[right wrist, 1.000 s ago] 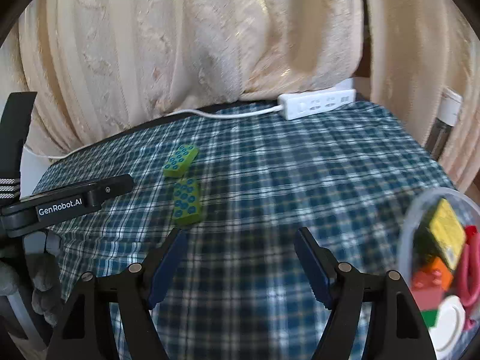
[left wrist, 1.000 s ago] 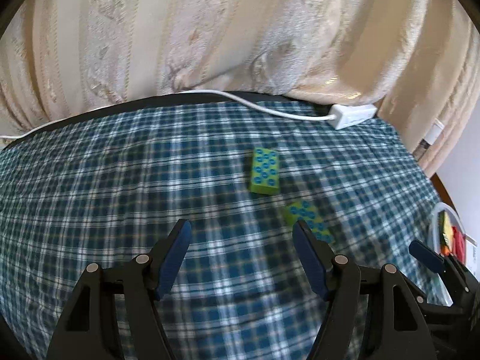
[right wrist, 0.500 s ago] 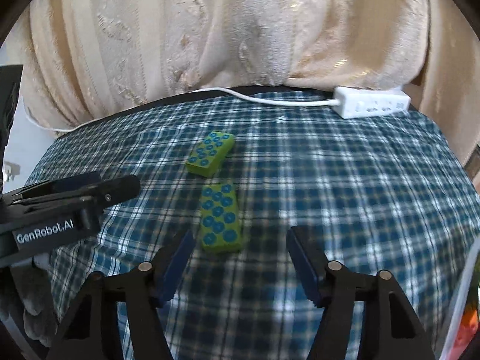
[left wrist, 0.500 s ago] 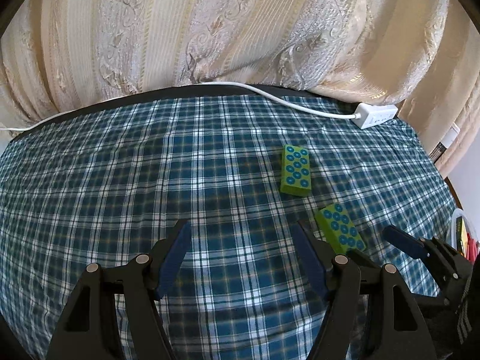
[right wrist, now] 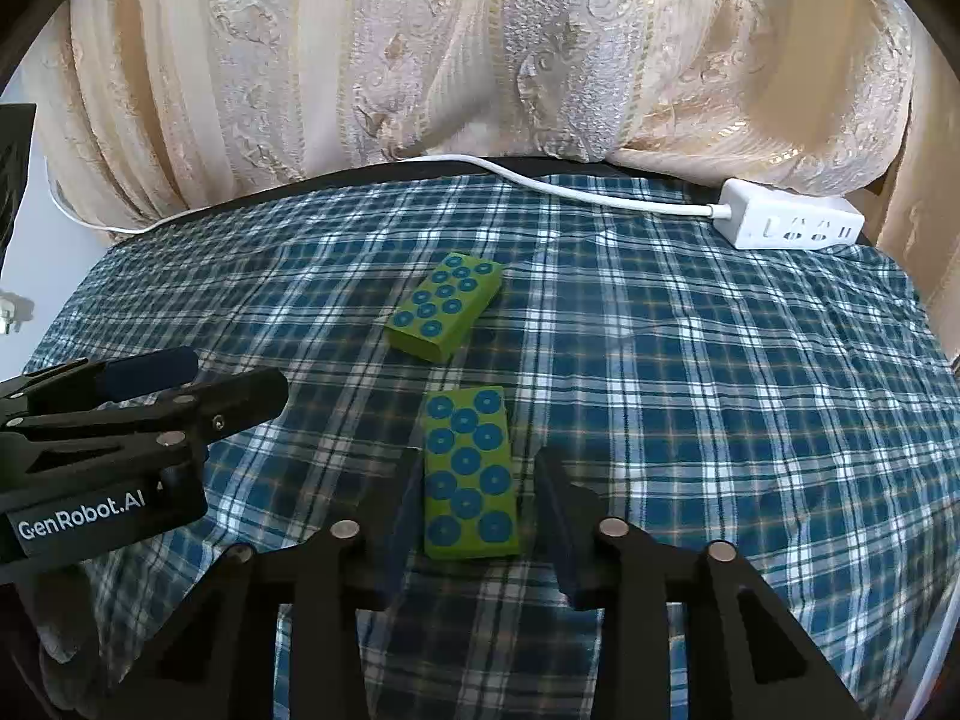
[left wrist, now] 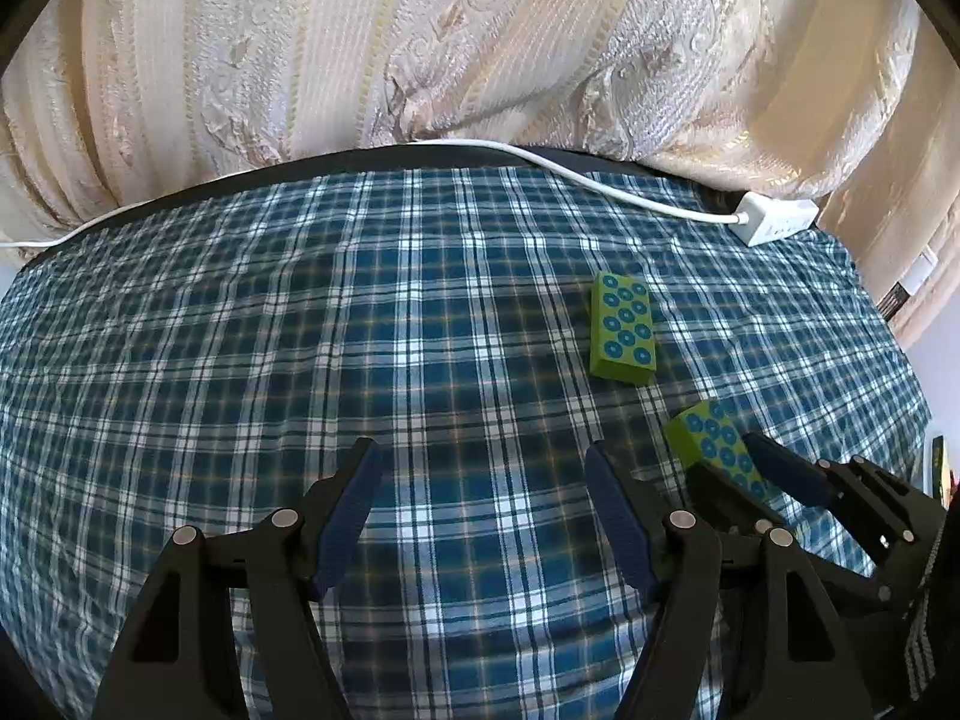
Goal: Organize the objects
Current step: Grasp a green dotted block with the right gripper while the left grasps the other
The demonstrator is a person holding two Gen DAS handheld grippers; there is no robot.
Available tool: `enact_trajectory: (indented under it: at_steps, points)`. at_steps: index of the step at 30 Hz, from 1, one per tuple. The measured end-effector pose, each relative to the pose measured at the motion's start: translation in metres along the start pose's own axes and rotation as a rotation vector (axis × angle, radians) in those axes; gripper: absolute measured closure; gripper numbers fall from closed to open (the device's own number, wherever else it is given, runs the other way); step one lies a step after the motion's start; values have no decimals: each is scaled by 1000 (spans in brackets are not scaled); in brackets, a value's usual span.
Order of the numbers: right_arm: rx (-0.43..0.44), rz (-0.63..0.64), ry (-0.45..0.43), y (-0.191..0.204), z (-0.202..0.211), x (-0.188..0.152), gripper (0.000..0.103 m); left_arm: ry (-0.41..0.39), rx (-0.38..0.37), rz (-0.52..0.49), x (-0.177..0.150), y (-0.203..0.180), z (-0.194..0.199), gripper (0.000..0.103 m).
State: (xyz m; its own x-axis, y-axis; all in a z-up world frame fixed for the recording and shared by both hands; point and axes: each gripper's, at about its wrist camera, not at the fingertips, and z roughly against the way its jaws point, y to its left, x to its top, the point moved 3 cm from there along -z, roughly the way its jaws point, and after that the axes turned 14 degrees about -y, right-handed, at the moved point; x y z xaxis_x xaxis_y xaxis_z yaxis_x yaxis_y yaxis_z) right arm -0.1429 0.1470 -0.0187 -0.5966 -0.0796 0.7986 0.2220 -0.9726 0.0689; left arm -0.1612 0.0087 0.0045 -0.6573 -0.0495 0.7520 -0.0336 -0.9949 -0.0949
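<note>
Two green blocks with blue studs lie on the blue plaid cloth (left wrist: 288,324). The near block (right wrist: 469,474) sits lengthwise between the fingers of my right gripper (right wrist: 477,461), whose jaws are closing and whose pads press on its long sides. The far block (right wrist: 447,312) lies loose just beyond it, turned at an angle. In the left wrist view the same near block (left wrist: 711,438) shows inside the right gripper (left wrist: 741,465), with the far block (left wrist: 621,327) above it. My left gripper (left wrist: 480,455) hovers open over bare cloth, left of both blocks, with nothing between its fingers.
A white power strip (right wrist: 792,228) with its cable lies along the table's back edge, under cream patterned curtains (right wrist: 480,60). The left gripper's body (right wrist: 138,414) sits close on the left of the held block. The table's edge curves away on the right.
My right gripper came forward and down over the near green block, and its fingers drew in from wide apart onto the block's sides. The left gripper drifted slightly and stayed open.
</note>
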Motion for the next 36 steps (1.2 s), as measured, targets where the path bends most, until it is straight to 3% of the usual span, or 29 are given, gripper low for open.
enact_trajectory:
  at_steps: [12,26,28,36]
  points:
    - [-48,-88,-12,-37,21,-11,72,-10,-29,-64,11,-28,-14,32]
    - [-13,-160,-24,-47,25,-14,72,-7,-40,-153,27,-67,-51,33]
    - [-11,-160,-24,-48,24,-14,72,-10,-42,-162,28,-71,-56,35]
    - [-12,-155,-24,-46,25,-14,72,-4,-40,-177,28,-78,-73,64]
